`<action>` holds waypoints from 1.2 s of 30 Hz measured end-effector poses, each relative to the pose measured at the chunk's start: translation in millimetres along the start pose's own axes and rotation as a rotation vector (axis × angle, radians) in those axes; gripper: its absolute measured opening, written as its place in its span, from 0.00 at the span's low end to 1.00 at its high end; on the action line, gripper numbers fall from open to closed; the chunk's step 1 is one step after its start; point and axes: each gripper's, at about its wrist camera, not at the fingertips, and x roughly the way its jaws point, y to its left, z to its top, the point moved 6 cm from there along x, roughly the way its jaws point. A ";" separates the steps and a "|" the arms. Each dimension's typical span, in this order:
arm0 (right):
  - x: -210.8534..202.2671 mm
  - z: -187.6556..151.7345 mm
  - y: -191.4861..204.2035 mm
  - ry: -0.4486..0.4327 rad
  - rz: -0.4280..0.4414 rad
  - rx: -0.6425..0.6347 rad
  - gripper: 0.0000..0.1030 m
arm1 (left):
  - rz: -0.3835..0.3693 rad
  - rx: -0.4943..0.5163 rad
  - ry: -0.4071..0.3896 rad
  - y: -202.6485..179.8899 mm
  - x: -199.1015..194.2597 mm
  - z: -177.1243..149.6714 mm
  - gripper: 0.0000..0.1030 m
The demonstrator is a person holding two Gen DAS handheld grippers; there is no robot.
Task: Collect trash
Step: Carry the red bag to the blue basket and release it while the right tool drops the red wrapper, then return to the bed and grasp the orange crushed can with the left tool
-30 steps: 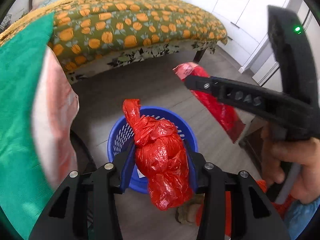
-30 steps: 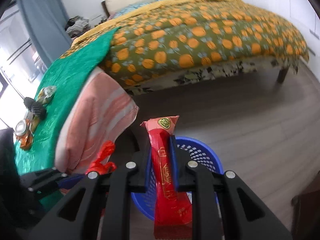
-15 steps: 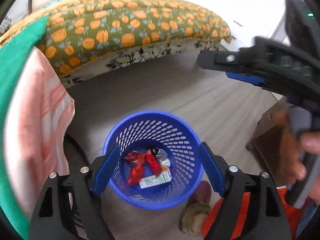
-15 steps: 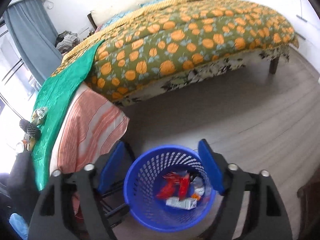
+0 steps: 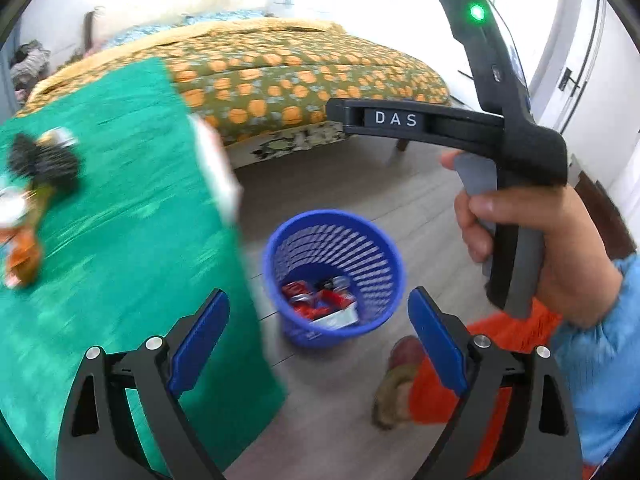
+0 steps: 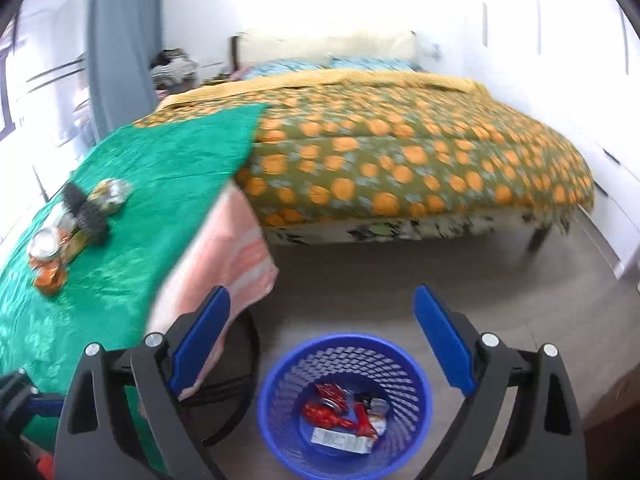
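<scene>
A blue mesh basket [image 5: 332, 222] stands on the floor beside the table and holds red wrappers [image 5: 316, 300] and a white carton [image 6: 340, 438]. My left gripper [image 5: 316, 320] hangs above it, its jaws opening, with nothing between them. My right gripper [image 6: 323, 312] is also above the basket [image 6: 344, 342], jaws opening and empty. A hand [image 5: 540, 256] grips its handle in the left wrist view. On the green tablecloth [image 6: 160, 184] lie a black brush-like thing [image 6: 86, 210], a crumpled wrapper [image 6: 110, 192] and a jar [image 6: 46, 252].
A bed with an orange-spotted cover [image 6: 400, 152] fills the back. A pink striped cloth [image 6: 236, 256] hangs off the table's end. White cupboards [image 5: 592, 60] line the right wall. A foot [image 5: 396, 384] and an orange garment are near the basket.
Both grippers opened and let go: the red bag and the red packet dropped into the basket. Both hands rose and swung left, bringing the green table top into view.
</scene>
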 end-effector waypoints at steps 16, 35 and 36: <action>-16.2 -31.4 160.5 -0.036 0.226 -0.257 0.88 | 0.340 -0.279 -0.095 201.7 -59.1 -1.5 0.93; -24.3 -27.9 155.8 -0.055 0.247 -0.236 0.88 | 0.482 -0.327 0.026 262.6 -7.6 20.3 0.61; -24.0 -27.9 155.7 -0.055 0.246 -0.236 0.88 | 0.478 -0.324 0.024 262.0 -10.0 19.6 0.60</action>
